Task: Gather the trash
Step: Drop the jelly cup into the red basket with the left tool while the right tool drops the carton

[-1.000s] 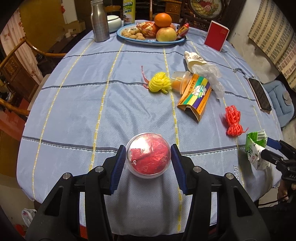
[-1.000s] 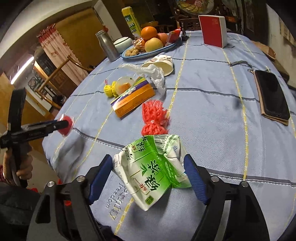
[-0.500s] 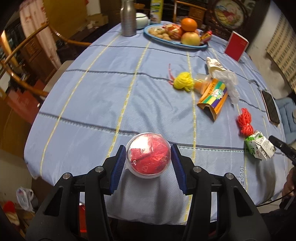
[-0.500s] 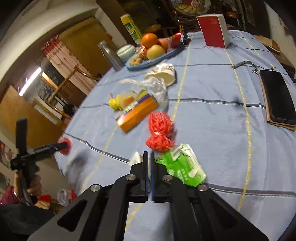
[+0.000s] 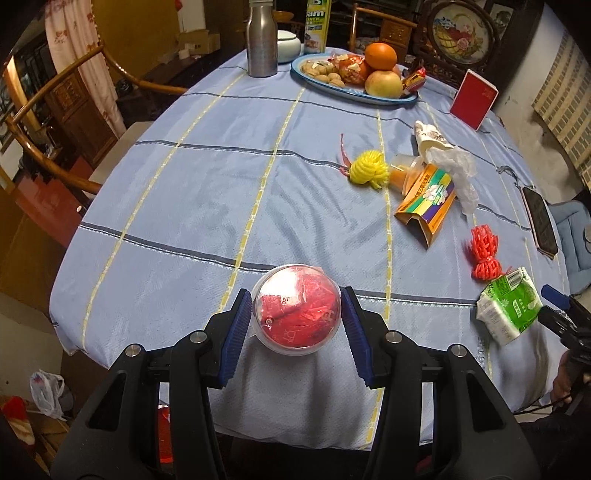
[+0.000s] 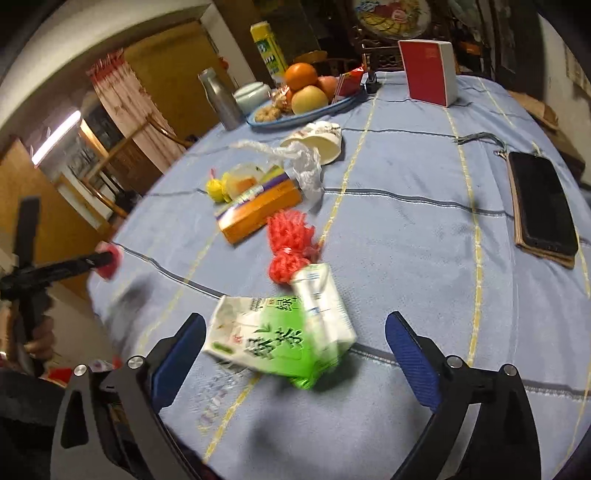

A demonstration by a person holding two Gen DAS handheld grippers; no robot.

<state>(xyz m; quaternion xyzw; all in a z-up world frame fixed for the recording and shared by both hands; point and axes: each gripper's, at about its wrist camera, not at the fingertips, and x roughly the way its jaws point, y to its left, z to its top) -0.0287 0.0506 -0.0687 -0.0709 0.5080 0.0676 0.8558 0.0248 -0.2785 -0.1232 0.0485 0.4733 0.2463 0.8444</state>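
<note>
My left gripper (image 5: 297, 321) is shut on a clear plastic cup with red wrappers inside (image 5: 297, 308), held above the table's near edge. My right gripper (image 6: 295, 343) is open; a crushed green tea carton (image 6: 284, 332) lies on the blue tablecloth (image 6: 406, 229) between its fingers, blurred and touching neither. The carton also shows in the left wrist view (image 5: 508, 306). Other trash lies beyond: a red net (image 6: 290, 243), an orange box (image 6: 258, 210), a yellow net (image 5: 369, 171), a jelly cup (image 6: 242, 179), a crumpled plastic bag (image 6: 299, 162) and a paper cup (image 6: 319, 140).
A fruit plate (image 5: 354, 79), steel bottle (image 5: 262, 37), lidded white bowl (image 5: 288, 46) and yellow-green carton (image 5: 316, 24) stand at the far side. A red box (image 6: 428, 72) and a phone (image 6: 541, 206) lie right. Wooden chairs (image 5: 55, 122) stand left of the table.
My right gripper shut without the green carton, then opened wide; the carton dropped to the cloth and now lies between its fingers. My left gripper still holds the cup and has shifted left.
</note>
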